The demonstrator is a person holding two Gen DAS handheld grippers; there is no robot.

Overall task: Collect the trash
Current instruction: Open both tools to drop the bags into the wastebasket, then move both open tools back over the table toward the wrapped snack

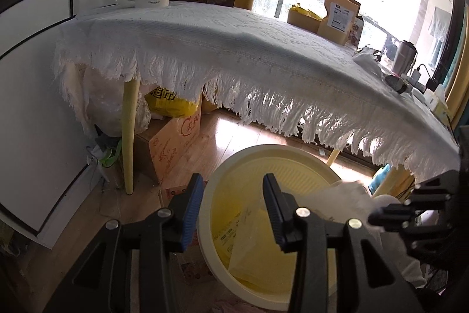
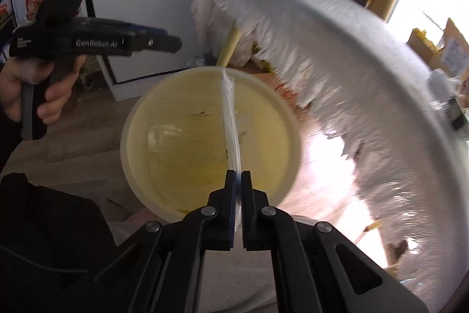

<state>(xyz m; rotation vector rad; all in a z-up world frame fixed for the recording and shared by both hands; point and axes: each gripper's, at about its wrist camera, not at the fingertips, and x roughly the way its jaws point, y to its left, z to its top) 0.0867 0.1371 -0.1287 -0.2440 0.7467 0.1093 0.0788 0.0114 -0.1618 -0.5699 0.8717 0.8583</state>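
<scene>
Plastic wrapper (image 2: pixel 230 119), clear and thin, hangs pinched in the closed right gripper (image 2: pixel 238 175) directly over the yellow bin (image 2: pixel 132 137). Drop-off is the step; next, those jaws must part. The left gripper (image 1: pixel 233 189) stands part-open, empty, above the bin's rim.

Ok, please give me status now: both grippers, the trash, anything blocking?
Left gripper open, empty. Right gripper shut on clear plastic wrapper, above yellow bin. Nothing in the way.
</scene>
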